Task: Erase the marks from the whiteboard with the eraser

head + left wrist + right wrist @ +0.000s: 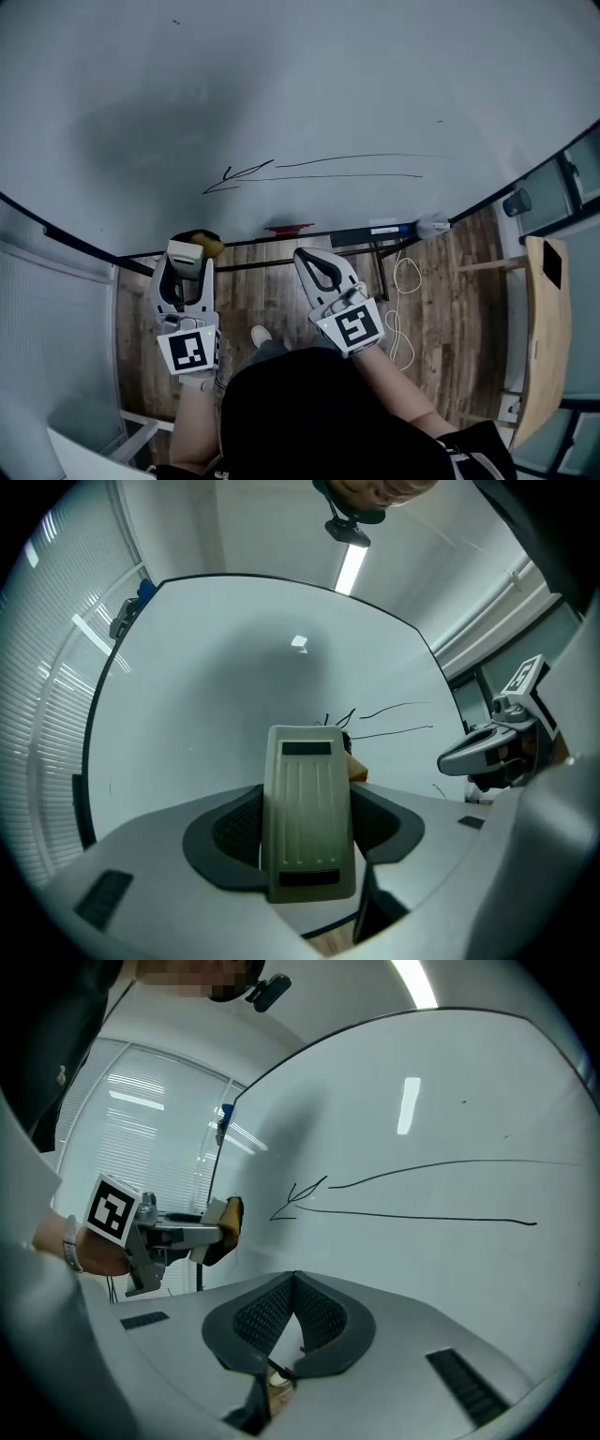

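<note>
- Left gripper [186, 258] clamps the eraser [309, 817] near the lower edge of the whiteboard [281, 75].
- Right gripper [305, 256]: jaws together, nothing between them.
- Marks [319, 173] appear whole; judged, all of the erasing remains.

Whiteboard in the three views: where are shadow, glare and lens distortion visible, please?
Head view: a broad soft shadow darkens the whiteboard up and left of the marks, and its lower edge bows. Left gripper view: a small glare spot above the eraser. Right gripper view: a lamp strip's reflection; the board's edge curves strongly.
</note>
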Motion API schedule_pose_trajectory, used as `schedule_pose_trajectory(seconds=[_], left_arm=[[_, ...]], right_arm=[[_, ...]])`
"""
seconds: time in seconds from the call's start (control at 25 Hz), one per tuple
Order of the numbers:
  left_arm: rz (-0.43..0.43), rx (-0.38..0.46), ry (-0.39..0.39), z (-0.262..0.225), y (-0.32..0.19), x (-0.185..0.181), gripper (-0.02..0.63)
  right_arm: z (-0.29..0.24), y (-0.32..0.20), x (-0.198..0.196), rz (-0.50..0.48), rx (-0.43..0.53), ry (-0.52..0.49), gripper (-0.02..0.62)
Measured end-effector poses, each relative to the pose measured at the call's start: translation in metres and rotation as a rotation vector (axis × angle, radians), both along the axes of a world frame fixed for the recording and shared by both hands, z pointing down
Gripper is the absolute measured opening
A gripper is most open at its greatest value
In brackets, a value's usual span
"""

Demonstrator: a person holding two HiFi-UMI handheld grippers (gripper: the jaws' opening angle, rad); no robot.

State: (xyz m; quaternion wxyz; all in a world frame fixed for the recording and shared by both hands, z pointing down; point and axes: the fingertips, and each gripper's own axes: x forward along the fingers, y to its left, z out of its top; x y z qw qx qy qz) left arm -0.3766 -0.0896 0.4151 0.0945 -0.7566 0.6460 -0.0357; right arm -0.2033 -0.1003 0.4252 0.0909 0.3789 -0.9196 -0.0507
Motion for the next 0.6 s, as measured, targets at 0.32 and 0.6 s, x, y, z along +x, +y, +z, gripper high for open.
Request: schedule_pose_trajectory(seconds=[0.32, 0.6], left_arm=[[-0.096, 0.043, -0.048, -0.016, -0.043, -0.014, 0.264], [-0.205, 0.046, -0.036, -0.033, -0.070, -0.011, 0.264]], right_arm=[[0.013, -0.013, 0.013, 0.101, -0.052, 0.012, 0.026], [0.009, -0.022, 0.031, 0.102, -0.041, 0.042, 0.026]])
